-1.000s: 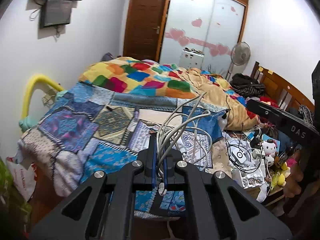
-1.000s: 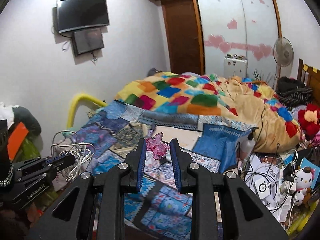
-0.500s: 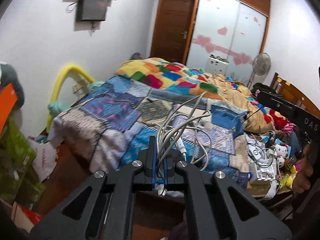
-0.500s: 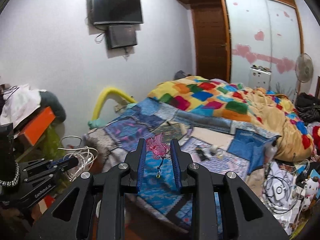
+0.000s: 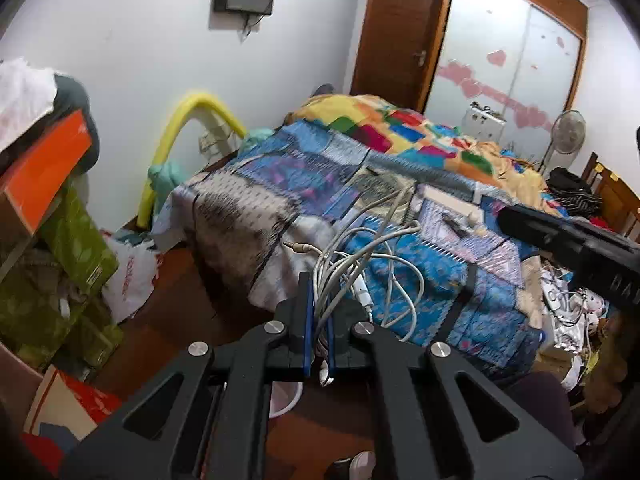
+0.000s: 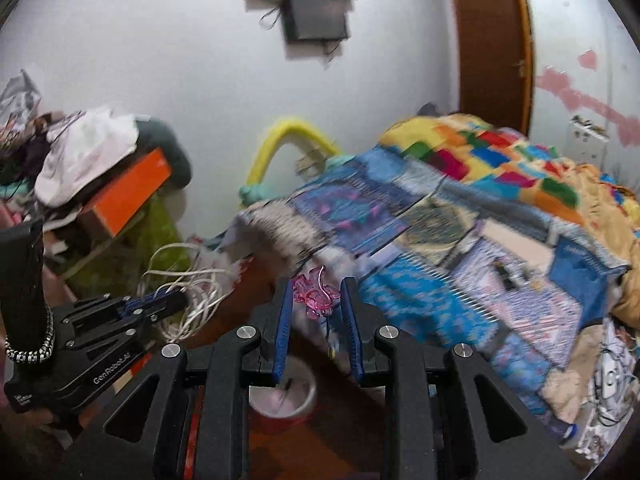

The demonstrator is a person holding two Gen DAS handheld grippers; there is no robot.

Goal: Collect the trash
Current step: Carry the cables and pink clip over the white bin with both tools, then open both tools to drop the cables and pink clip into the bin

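Observation:
My left gripper (image 5: 318, 320) is shut on a tangle of white cables (image 5: 372, 264), held in the air off the bed's near corner. It also shows in the right wrist view (image 6: 168, 300) with the cables (image 6: 188, 280) hanging from it. My right gripper (image 6: 316, 312) is shut on a small pink plastic piece (image 6: 314, 294) with a thin string dangling. Below it on the floor stands a red bin with a pale liner (image 6: 282, 400); its white rim (image 5: 286, 400) peeks under the left gripper.
The bed with a patchwork quilt (image 5: 360, 200) fills the right side. A yellow foam tube (image 5: 180, 128) stands by the wall. An orange box (image 6: 128, 192), clothes and green bags (image 5: 60, 260) pile up at left. Clutter and cables (image 5: 568, 308) lie at the bed's right.
Both grippers have swung left and down away from the bed toward the floor, still holding their items. The bin has come into view below.

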